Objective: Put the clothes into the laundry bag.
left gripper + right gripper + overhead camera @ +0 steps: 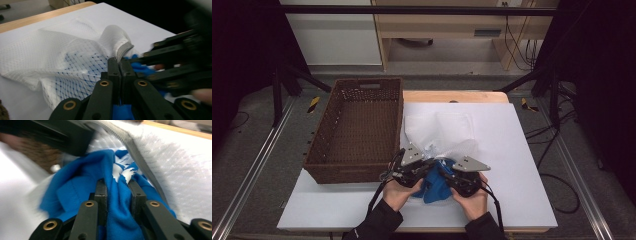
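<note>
A white mesh bag [439, 130] lies crumpled on the white table [512, 150], its grey-edged mouth turned toward me. At that mouth sits a bunched blue cloth [434, 187], part of it showing blue through the mesh. My left gripper [431, 162] is shut at the bag's edge; in the left gripper view its jaws [120, 61] meet on the mesh [62, 50] just under the grey rim. My right gripper [443, 169] faces it from the right. In the right gripper view its jaws [118, 183] are shut on a fold of the blue cloth [75, 187], beside the bag [180, 170].
A brown wicker basket [347, 175] stands on the table's left half, close to my left hand. Bare white table lies to the right of the bag and along the front edge. Black frame posts and cables ring the table.
</note>
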A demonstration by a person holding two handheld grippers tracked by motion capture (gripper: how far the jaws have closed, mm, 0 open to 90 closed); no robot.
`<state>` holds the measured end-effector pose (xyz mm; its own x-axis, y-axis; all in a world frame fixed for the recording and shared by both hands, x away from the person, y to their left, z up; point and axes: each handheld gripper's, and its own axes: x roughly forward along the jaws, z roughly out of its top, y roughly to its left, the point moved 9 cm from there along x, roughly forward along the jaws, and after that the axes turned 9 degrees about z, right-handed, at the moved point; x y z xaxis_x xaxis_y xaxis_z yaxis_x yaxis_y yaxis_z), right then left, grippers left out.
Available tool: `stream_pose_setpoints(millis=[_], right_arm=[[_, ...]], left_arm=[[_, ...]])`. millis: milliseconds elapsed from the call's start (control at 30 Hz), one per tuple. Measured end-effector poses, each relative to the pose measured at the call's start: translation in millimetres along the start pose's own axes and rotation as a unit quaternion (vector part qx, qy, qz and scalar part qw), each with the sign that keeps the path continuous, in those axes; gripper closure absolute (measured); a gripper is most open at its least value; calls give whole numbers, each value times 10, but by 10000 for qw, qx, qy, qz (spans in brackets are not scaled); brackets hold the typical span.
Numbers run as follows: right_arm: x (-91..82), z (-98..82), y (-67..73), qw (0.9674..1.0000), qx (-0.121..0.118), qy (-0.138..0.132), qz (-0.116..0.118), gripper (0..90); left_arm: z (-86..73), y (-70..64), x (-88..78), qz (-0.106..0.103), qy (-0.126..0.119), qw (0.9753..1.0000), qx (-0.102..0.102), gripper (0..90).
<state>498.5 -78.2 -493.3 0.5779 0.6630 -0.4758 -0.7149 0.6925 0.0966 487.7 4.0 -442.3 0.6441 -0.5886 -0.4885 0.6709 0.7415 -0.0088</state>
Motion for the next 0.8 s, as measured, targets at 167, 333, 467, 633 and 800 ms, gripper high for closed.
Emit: stream_pose_setpoints(millis=[167, 333, 467, 633, 800], right_arm=[[268, -214, -272, 9982, 344, 147, -473, 697], [65, -155, -184, 9995, 277, -21, -171, 503], [-245, -181, -98, 9997, 115, -203, 40, 351], [-389, -338, -124, 9998, 132, -136, 29, 282], [-177, -530, -119, 9992, 202, 352, 20, 473]], left_arm=[[-103, 20, 33, 10, 113, 9999, 3, 887], [-164, 97, 83, 94, 192, 9998, -51, 886], [-190, 117, 120, 152, 245, 9996, -40, 886], [-206, 113, 146, 186, 255, 9995, -11, 886], [-203, 108, 145, 188, 239, 9995, 4, 886]])
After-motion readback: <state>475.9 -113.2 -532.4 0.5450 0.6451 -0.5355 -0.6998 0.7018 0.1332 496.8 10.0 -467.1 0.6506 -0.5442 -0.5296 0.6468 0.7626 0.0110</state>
